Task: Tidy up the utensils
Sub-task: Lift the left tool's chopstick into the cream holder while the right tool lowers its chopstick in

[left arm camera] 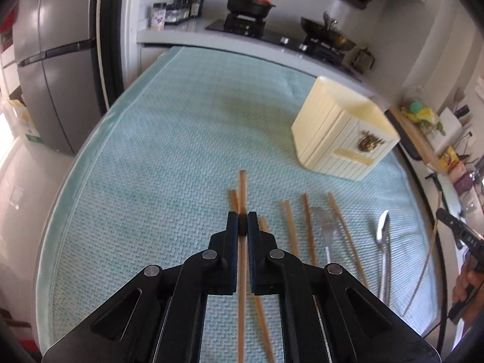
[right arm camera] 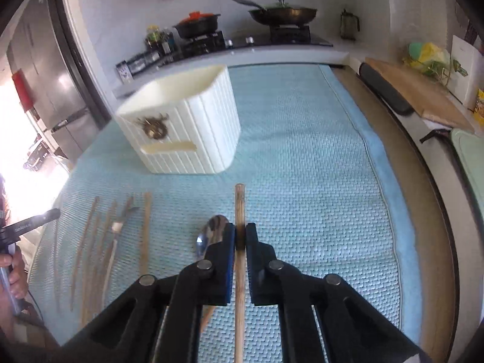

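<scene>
We hold one chopstick in each gripper. Our left gripper (left arm camera: 242, 227) has its jaws clamped on a wooden chopstick (left arm camera: 242, 187) that runs forward between them, raised over the loose chopsticks (left arm camera: 308, 227) lying on the teal mat (left arm camera: 169, 139). Our right gripper (right arm camera: 240, 237) is likewise clamped on a second chopstick (right arm camera: 239, 202), with the spoon (right arm camera: 208, 236) just left of its jaws. The fork (left arm camera: 325, 230) lies among the loose sticks. The cream utensil holder (right arm camera: 181, 121) stands upright on the worktop's mat, beyond the row.
</scene>
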